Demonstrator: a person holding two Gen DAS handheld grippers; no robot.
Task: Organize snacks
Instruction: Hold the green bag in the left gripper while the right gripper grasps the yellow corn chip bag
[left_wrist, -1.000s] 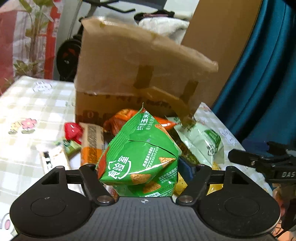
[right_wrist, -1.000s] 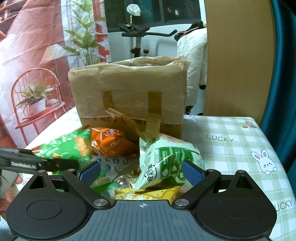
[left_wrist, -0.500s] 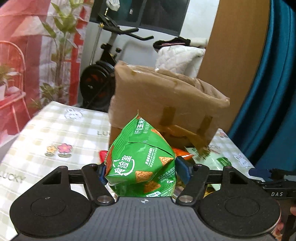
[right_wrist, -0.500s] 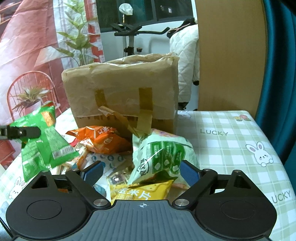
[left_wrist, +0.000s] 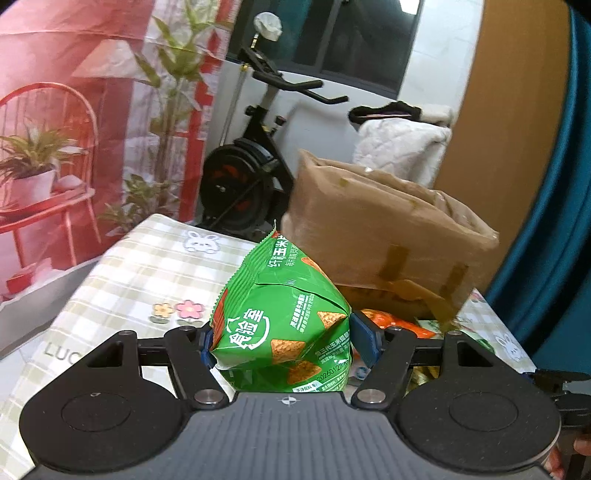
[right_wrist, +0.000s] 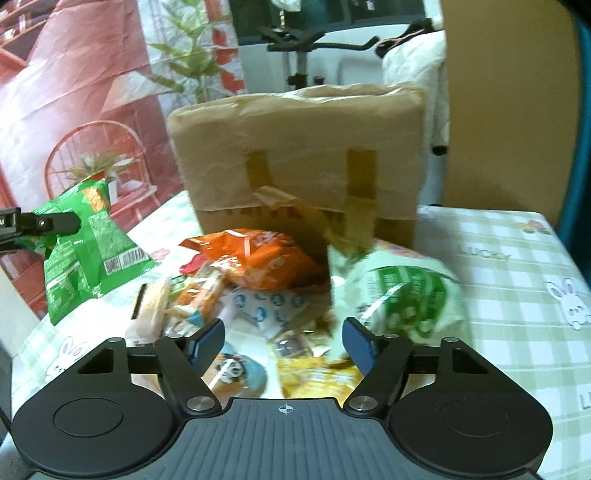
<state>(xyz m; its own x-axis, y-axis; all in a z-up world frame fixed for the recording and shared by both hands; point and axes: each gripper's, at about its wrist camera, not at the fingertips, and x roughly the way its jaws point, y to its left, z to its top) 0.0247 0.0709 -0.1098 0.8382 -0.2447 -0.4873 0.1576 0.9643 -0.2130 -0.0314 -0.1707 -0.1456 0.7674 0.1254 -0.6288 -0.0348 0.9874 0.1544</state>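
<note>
Standing beyond and to the right of the left jaws, the brown paper bag (left_wrist: 388, 236) is seen upright with its mouth at the top. Between those jaws, lifted off the checked table (left_wrist: 122, 280), the green chip packet (left_wrist: 284, 317) is clamped by the left gripper (left_wrist: 286, 339), its long axis upright. The right gripper (right_wrist: 282, 341) is held wide and unloaded over the snack pile (right_wrist: 258, 291), a pale green packet (right_wrist: 402, 291) just ahead-right.
</note>
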